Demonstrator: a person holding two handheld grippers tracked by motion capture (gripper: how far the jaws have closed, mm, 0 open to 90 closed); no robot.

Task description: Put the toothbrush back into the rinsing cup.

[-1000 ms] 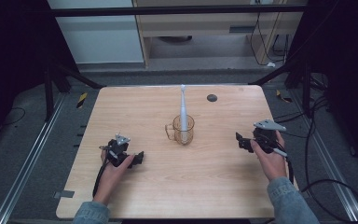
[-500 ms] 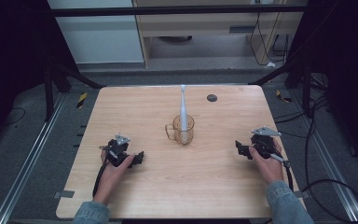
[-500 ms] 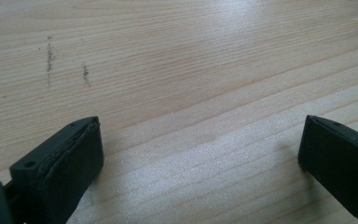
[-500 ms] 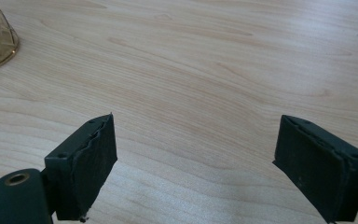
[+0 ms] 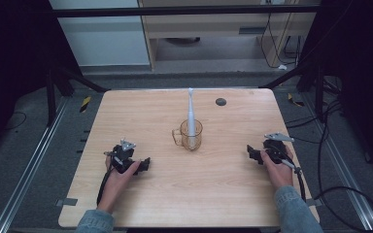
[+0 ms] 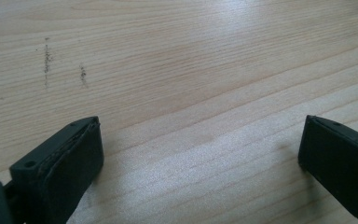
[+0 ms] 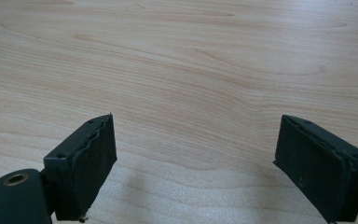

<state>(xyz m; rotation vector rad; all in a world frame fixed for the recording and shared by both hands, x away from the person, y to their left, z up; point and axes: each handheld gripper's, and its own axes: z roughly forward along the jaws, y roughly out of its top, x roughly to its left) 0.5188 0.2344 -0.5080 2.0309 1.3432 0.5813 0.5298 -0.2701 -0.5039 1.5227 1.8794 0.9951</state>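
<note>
I have both grippers resting on the counter point(image 5: 141, 111), fingers spread wide and empty. The cup point(image 5: 191, 134) with the toothbrush point(image 5: 191, 109) stands mid-counter, well apart from both. I'd bring the right gripper point(image 5: 253, 154) in level, gripping the cup's rim gently so nothing tips.

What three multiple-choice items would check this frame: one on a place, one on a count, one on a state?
1. Where is the toothbrush?
A. Flat on the table
B. Standing in the glass mug
C. Held by a gripper

2. How many mugs stand on the table?
A. One
B. Two
C. Three

3. How do the jaws of the left gripper and right gripper stand?
A. Both open
B. Both shut
C. Left shut, right open

Key: 1 B, its handle rises out of the mug; 2 A, a single amber mug sits mid-table; 3 A, each gripper view shows bare wood between wide-apart jaws.
</note>
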